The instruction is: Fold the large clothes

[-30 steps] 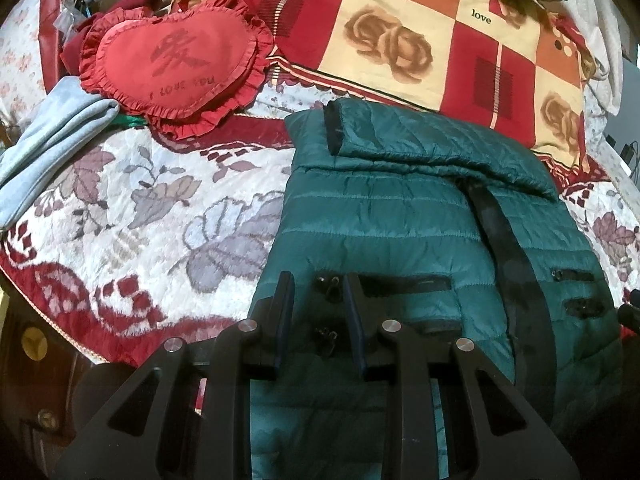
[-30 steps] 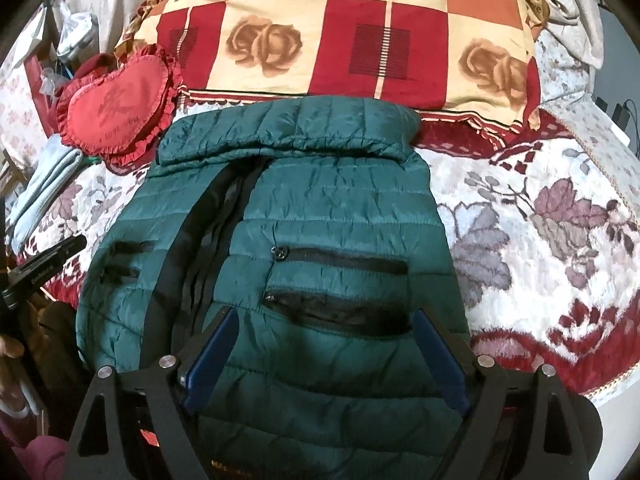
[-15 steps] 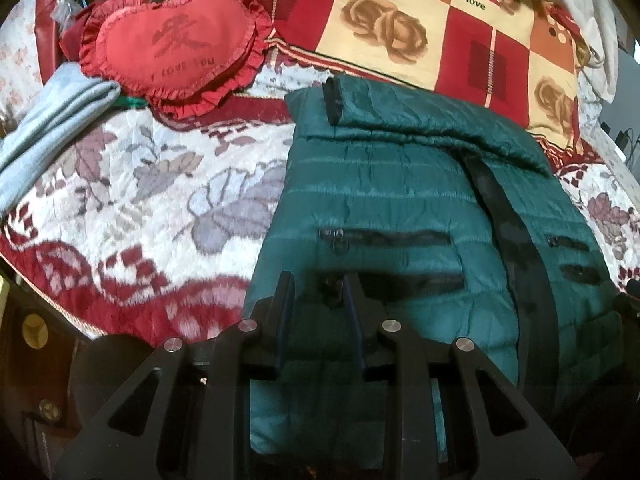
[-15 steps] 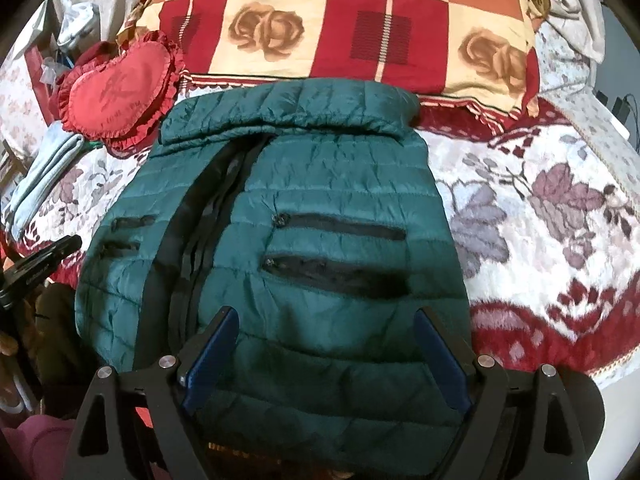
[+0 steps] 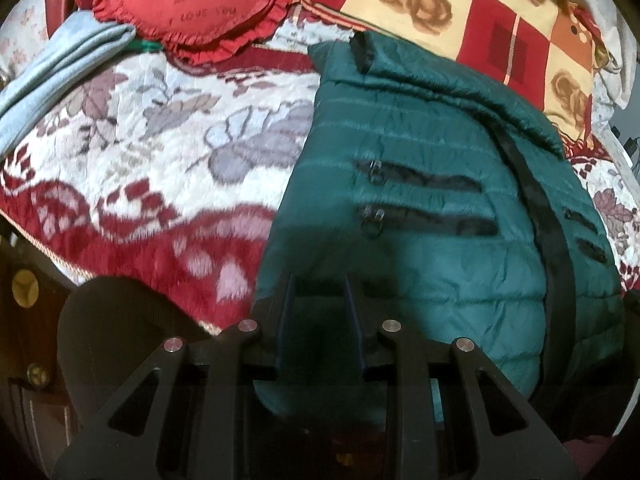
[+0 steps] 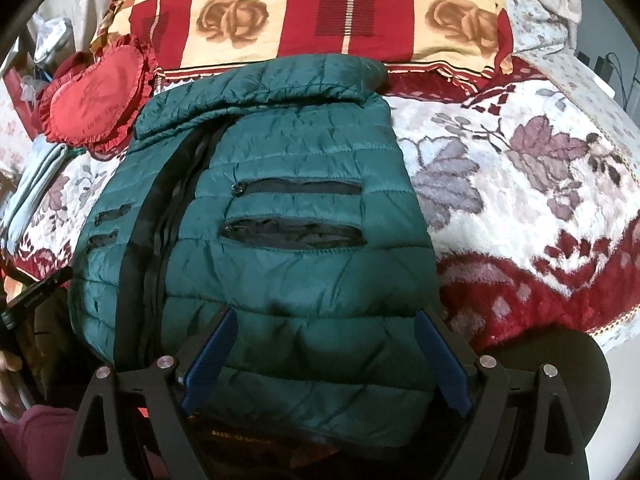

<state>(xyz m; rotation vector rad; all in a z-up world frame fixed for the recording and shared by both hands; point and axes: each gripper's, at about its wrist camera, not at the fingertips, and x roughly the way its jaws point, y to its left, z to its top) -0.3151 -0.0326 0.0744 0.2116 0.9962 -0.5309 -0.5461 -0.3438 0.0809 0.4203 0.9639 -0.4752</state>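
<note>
Both grippers point steeply down at the near hem of the green puffer jacket [image 6: 280,240], which lies flat on the floral bedspread [image 6: 520,200]. The right gripper [image 6: 326,356], its jaws just widened, stands spread over the hem. The left gripper [image 5: 320,312] has a narrow gap between its fingers; whether it pinches the fabric, I cannot tell.

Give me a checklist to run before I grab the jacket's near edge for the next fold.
1. Jacket flat on the bed, front up: ok.
2. Nothing lying on it: ok.
3. Right gripper jaws wide, just opened further, nothing pinched: ok.
4. Left gripper jaws only narrowly apart over the jacket: probably not ok for thick padding.
5. Lower pocket gaping: not ok.
6. Both grippers level with each other: cannot tell.
</note>
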